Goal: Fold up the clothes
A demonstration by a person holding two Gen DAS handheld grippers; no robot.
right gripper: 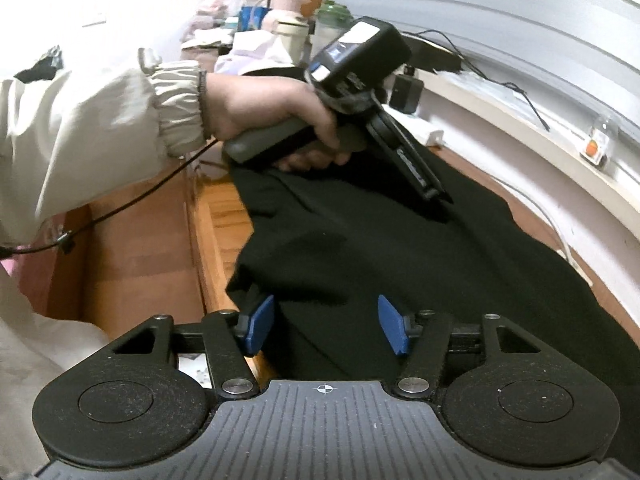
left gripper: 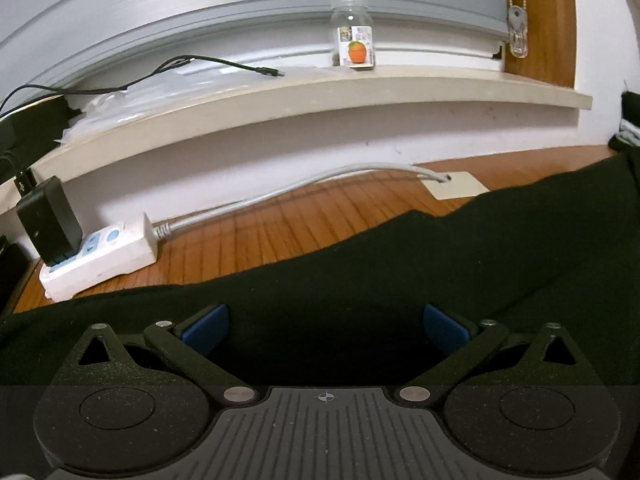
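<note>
A black garment (right gripper: 400, 248) is lying spread across the wooden desk (left gripper: 260, 240), with both the left gripper (left gripper: 326, 326) and right gripper (right gripper: 326, 324) hovering over it, blue pads apart. Only the right wrist view is showing the left hand (right gripper: 272, 108) gripping its tool, tips pressing into the cloth. The left view is showing a white power strip (left gripper: 100, 256) and a glass jar (left gripper: 354, 32) on the windowsill (left gripper: 280, 96).

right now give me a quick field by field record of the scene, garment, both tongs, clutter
garment: black cloth spread on the wooden table, one edge hanging over the table's side
left tongs: open, blue pads apart over the cloth; in the right wrist view the tip points down at the cloth, contact unclear
right tongs: open, cloth lying between the pads
left hand: gripping the left tool's handle
power strip: white, on the table by the wall, black adapter plugged in
sill: glass jar with orange label, loose black cable
</note>
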